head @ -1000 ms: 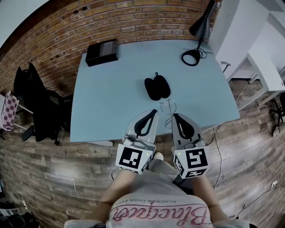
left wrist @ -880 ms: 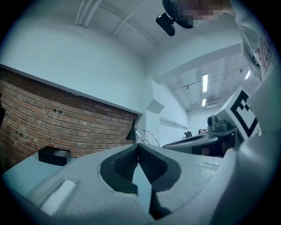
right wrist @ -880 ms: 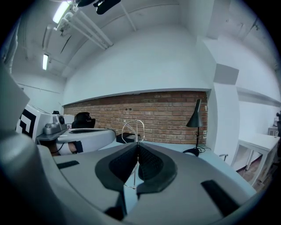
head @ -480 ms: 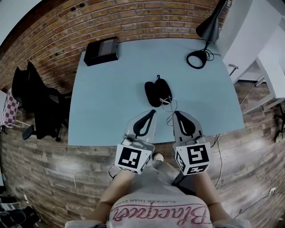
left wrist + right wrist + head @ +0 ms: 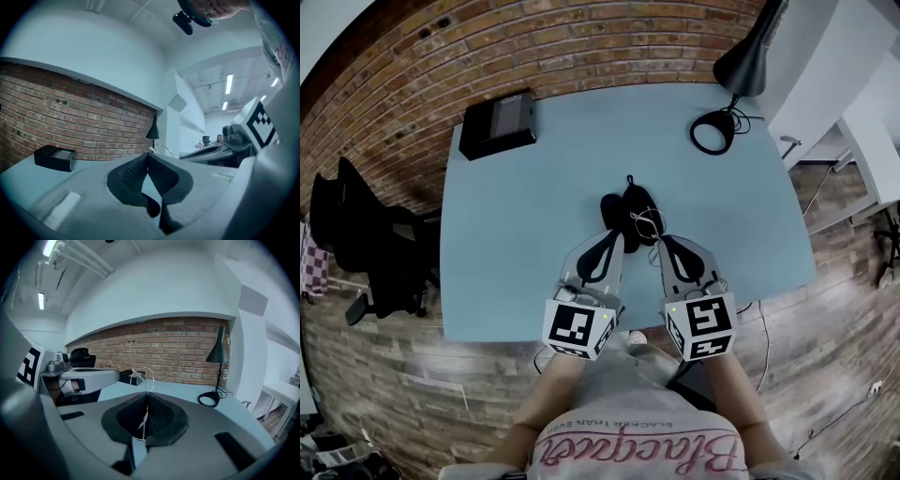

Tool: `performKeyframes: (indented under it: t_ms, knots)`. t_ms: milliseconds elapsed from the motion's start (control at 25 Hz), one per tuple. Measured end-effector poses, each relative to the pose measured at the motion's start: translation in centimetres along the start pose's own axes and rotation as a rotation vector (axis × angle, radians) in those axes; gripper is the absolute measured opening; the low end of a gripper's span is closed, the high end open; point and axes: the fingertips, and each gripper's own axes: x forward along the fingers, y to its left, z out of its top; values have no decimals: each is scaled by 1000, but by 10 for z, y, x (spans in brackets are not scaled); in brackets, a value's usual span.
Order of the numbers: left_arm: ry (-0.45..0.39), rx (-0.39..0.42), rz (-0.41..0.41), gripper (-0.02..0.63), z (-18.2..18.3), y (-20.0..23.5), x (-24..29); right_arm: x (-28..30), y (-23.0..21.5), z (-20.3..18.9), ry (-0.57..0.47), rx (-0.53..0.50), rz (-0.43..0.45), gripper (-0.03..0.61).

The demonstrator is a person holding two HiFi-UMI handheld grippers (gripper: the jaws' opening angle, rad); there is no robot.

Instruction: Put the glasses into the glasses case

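Right gripper (image 5: 147, 396) jaws are seen clamped on the glasses (image 5: 142, 379), whose thin pale wire frame is pinched between the ribbed black pads, with one rounded lens loop standing up past the tips and a fine arm hanging down in the gap. From the head view, the glasses (image 5: 649, 223) are held at the near right edge of the glasses case (image 5: 628, 208). Whether they touch it cannot be told. The glasses case is laid open on the pale blue table (image 5: 516, 234) as two dark oval halves side by side, with a small tab at the far end. Nothing can be made out inside the halves, and the glasses are not yet lying in them. The left gripper (image 5: 148, 156) is closed with its tips met and nothing is gripped between them. In the head view the left gripper (image 5: 616, 240) is pointed at the near left edge of the case, just beside the right gripper (image 5: 659, 246). Both grippers are moulded in smooth grey with black textured jaw liners, and a cube with square markers is carried on each. Beyond the case to the left, a flat black rectangular box (image 5: 497, 125) is placed near the brick wall (image 5: 581, 47). Beyond the case to the right, a black lamp (image 5: 745, 61) with a cone shade and a ring-shaped base is set.
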Motion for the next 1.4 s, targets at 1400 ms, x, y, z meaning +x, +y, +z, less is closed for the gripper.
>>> performKeyframes:
  t_ms: [1400]
  knots:
    - [232,-182,9,6,-101,94,78,174,-51,-154,733,-8,-56,14]
